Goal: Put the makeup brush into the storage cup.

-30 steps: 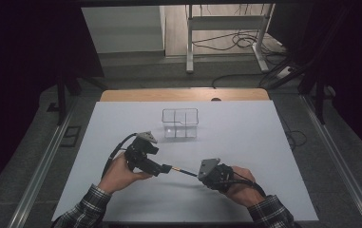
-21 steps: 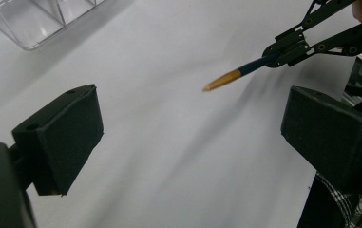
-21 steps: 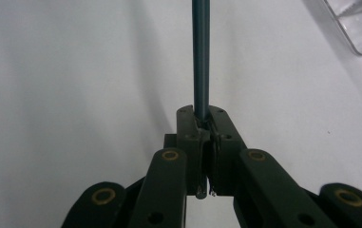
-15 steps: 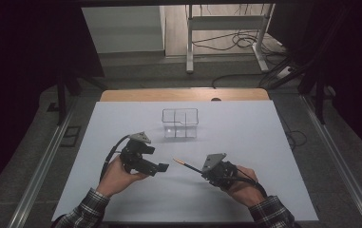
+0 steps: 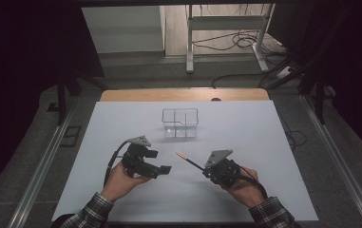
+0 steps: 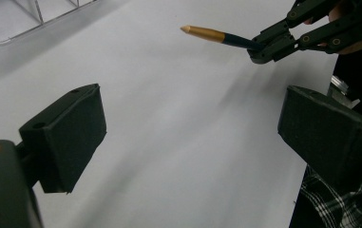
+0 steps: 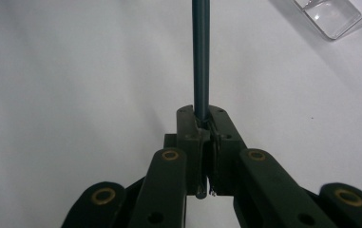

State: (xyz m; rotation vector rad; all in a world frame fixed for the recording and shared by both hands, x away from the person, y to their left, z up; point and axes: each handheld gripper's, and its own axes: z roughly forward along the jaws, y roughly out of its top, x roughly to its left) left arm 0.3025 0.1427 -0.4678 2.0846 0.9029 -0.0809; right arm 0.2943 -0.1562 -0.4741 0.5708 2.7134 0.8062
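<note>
A thin dark-blue pen (image 5: 188, 160) with a gold tip is held level above the white table, and my right gripper (image 5: 203, 167) is shut on its rear end. In the right gripper view the pen (image 7: 201, 57) runs straight away from the closed jaws of that gripper (image 7: 202, 128). My left gripper (image 5: 159, 161) is open a short way left of the pen tip; its jaws have just been closing slightly with nothing between them. In the left gripper view the wide-set jaws of that gripper (image 6: 197, 137) frame bare table, and the pen (image 6: 212, 34) sticks out of the right gripper (image 6: 264, 47) at the upper right.
A clear plastic box (image 5: 180, 123) with compartments stands on the white table (image 5: 264, 142) behind both grippers; its corner shows as box (image 6: 26, 19) and box (image 7: 333, 14). A wooden strip (image 5: 183, 95) runs along the table's far edge.
The left gripper, which was at the pen's tip a second ago, has pulled back to the left. The pen stays in the right gripper, which has shifted slightly right.
</note>
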